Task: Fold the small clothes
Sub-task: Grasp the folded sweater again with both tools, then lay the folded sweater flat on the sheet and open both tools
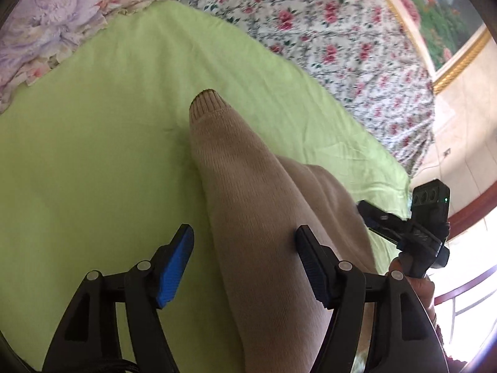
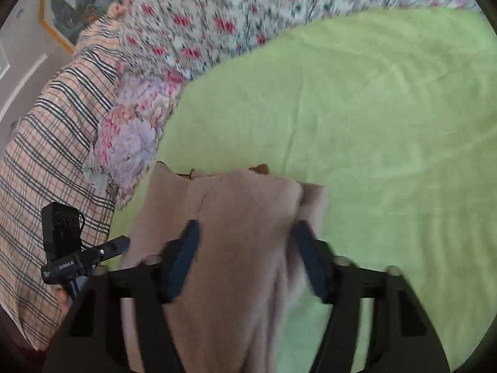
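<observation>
Garment: beige ribbed-knit sweater (image 1: 248, 192) on light-green bed sheet (image 1: 93, 155), sleeve cuff toward 12 o'clock.
Left hand-held gripper (image 1: 245, 239): released, jaws straddling sleeve.
Right hand-held gripper (image 2: 245, 239): knit between jaws; grip unclear, blurred.

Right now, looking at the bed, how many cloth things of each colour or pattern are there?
Beige knitted garment: 1
Plain green sheet: 1
Flowered cloths: 2, the small-rose print and the lilac-bloom print
Checked cloth: 1
Total: 5
</observation>
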The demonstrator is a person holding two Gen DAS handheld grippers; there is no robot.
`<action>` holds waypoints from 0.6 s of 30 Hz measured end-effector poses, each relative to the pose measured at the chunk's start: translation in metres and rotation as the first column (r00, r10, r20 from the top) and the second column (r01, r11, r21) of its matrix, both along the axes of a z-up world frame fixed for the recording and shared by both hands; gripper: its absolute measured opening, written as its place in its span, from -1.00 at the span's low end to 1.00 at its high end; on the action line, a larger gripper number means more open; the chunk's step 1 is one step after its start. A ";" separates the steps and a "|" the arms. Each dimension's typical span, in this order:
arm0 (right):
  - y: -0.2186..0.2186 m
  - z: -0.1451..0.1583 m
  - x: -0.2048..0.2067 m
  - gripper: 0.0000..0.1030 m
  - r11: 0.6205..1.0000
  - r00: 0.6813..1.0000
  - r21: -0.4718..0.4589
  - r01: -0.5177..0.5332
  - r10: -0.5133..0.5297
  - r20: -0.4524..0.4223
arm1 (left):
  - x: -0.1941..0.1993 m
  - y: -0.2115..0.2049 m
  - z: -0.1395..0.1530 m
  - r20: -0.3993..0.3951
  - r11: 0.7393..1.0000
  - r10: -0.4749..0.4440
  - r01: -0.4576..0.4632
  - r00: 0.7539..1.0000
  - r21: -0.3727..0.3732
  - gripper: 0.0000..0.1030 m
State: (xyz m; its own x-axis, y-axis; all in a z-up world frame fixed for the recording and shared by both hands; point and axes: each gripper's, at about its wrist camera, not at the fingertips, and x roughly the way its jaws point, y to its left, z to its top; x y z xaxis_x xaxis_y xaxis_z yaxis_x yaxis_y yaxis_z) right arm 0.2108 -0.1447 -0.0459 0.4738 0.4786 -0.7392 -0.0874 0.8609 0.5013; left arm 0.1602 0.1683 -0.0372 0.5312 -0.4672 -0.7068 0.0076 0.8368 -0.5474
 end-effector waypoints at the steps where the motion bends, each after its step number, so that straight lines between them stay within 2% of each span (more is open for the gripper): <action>1: 0.001 0.000 0.000 -0.71 1.000 1.000 -0.024 -0.002 0.002 0.000 | 0.007 -0.005 -0.003 -0.010 1.000 0.003 -0.003 1.000 0.017 0.32; 2: -0.001 0.009 -0.003 -0.79 0.999 0.999 -0.035 0.006 -0.004 0.052 | 0.013 -0.008 -0.005 -0.015 0.999 0.011 -0.011 1.000 0.041 0.29; 4: -0.010 0.026 -0.015 -0.83 0.999 0.989 -0.007 0.032 -0.031 0.146 | 0.020 -0.014 -0.006 -0.018 0.995 0.022 -0.020 1.000 0.102 -0.01; 5: -0.017 0.032 -0.020 -0.85 0.997 0.983 -0.026 0.069 -0.064 0.170 | 0.025 -0.017 -0.008 -0.021 0.990 0.025 -0.022 0.999 0.136 -0.07; 6: -0.023 0.031 -0.022 -0.85 0.995 0.983 -0.042 0.089 -0.081 0.164 | 0.030 -0.021 -0.010 -0.023 0.984 0.027 -0.023 0.999 0.179 -0.08; 8: -0.030 0.009 -0.018 -0.85 0.992 0.991 -0.059 0.111 -0.106 0.087 | 0.037 -0.030 -0.013 -0.024 0.974 0.025 -0.019 0.999 0.225 -0.08; 11: -0.025 -0.019 -0.013 -0.85 0.992 0.996 -0.083 0.090 -0.089 0.012 | 0.049 -0.045 -0.020 -0.025 0.936 0.029 -0.018 0.999 0.351 -0.08; 15: -0.032 -0.004 -0.023 -0.71 0.990 0.992 -0.051 0.128 -0.127 0.019 | 0.040 -0.047 -0.009 -0.018 0.927 0.027 -0.018 0.999 0.373 -0.12; 18: -0.031 0.021 -0.050 -0.42 0.992 0.991 -0.032 0.119 -0.117 0.062 | 0.003 -0.046 0.013 0.036 0.935 -0.001 -0.012 0.999 0.353 -0.12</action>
